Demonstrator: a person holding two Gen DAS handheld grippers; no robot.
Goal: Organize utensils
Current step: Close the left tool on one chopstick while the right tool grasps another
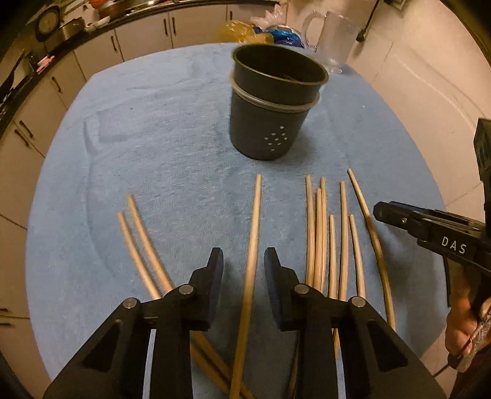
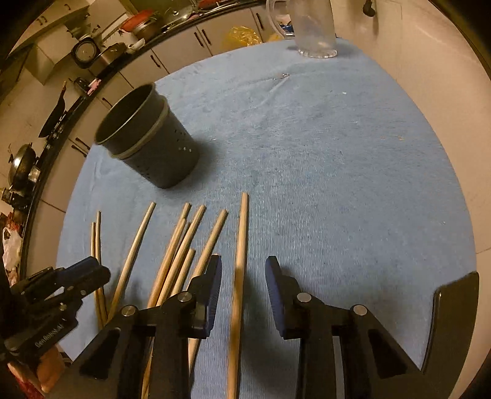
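Several wooden chopsticks lie on a blue cloth (image 1: 172, 147). A dark perforated utensil holder (image 1: 270, 104) stands upright beyond them; it also shows in the right wrist view (image 2: 153, 144). My left gripper (image 1: 244, 261) is open, its jaws on either side of a single chopstick (image 1: 251, 245). A pair lies to its left (image 1: 144, 245), a bunch to its right (image 1: 331, 239). My right gripper (image 2: 244, 270) is open, its jaws on either side of the rightmost chopstick (image 2: 241, 245). The left gripper shows at the left edge of the right wrist view (image 2: 61, 288).
A clear glass mug (image 1: 331, 33) stands at the cloth's far edge, also in the right wrist view (image 2: 313, 27). Plastic bags (image 1: 245, 30) lie beyond the table. Kitchen cabinets (image 1: 92, 55) and a cluttered counter run along the left. A dark curved object (image 2: 451, 319) sits at the right.
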